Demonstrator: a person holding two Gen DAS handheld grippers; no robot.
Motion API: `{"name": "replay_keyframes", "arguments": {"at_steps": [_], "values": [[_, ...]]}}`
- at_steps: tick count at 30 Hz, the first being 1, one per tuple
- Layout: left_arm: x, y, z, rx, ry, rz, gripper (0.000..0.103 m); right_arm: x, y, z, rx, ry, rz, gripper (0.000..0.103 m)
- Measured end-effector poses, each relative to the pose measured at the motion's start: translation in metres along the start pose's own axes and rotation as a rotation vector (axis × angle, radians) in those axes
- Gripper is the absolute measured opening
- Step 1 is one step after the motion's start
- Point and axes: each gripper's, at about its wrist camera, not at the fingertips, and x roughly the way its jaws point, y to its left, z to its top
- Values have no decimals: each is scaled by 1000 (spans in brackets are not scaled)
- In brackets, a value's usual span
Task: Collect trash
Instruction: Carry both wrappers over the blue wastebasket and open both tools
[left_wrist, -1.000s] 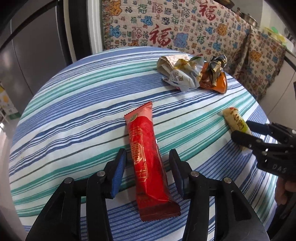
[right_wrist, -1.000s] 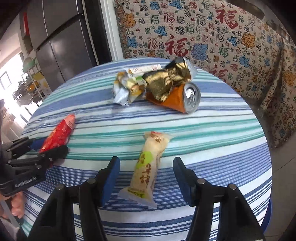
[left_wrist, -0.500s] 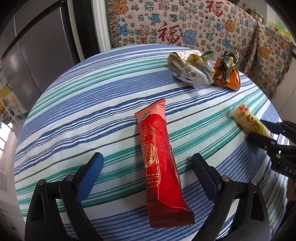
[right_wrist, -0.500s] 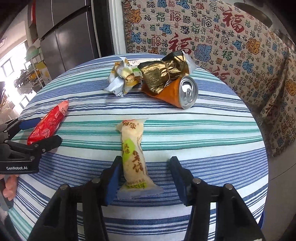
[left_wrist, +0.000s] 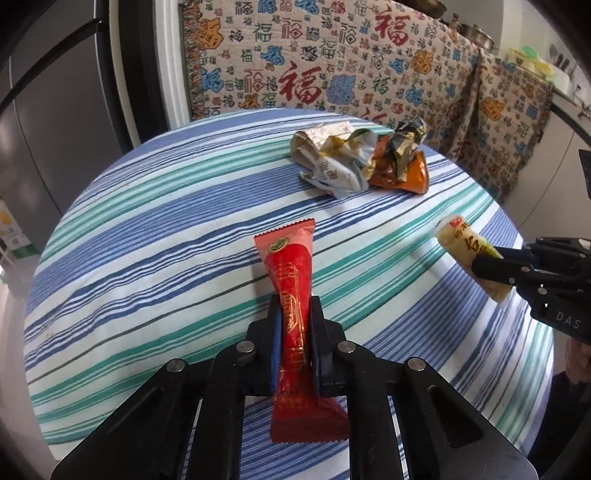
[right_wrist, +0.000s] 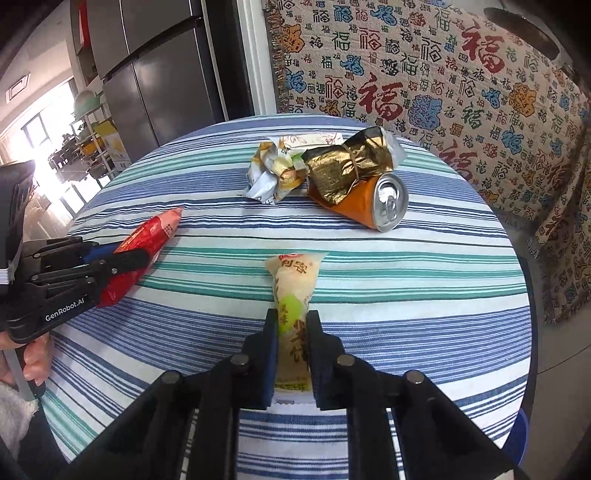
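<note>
Left hand-held gripper (left_wrist: 294, 325): jaws closed tight on the red wrapper (left_wrist: 293, 295), pinching it at about mid-length; seen from the right wrist view at the left edge (right_wrist: 122, 256).
Red wrapper: long packet, runs straight out between the fingers; sealed far end points across the desk (left_wrist: 147, 258), near end hangs below the pads toward the camera. In the right wrist view (right_wrist: 147, 240) its tip pokes past the fingers toward the middle of the desk.
Right hand-held gripper (right_wrist: 291, 332): jaws closed on the pale yellow wrapper (right_wrist: 293, 288), gripping its lower half; seen from the left wrist view at the right edge (left_wrist: 495, 260).
Pale yellow wrapper: green label panel sits right at the pads, red-printed end sticks forward; in the left wrist view (left_wrist: 465, 245) its upper end juts out up and left of the fingers.
Lift-off: cannot tell whether either packet is clear of the cloth.
Far pile: crumpled white-and-gold wrapper (right_wrist: 275, 173), gold foil wrapper (right_wrist: 347, 166) and crushed orange can (right_wrist: 369, 203), bunched touching one another on the far side of the desk, well apart from both grippers.
Desk: round, blue, green and white striped cloth.
Backdrop: patterned throw (right_wrist: 443, 74) behind the desk.
</note>
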Motion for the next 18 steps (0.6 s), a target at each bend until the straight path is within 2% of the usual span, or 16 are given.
{"name": "replay_keyframes", "arguments": {"at_steps": [7,18], "values": [[-19,-55,11,88,-36,-87,10,-49,-40,-10,57,-31,-18,15],[-44,-173,36,209,-78,-249,8,-120,-123,-44,212,-95,-129,15]]}}
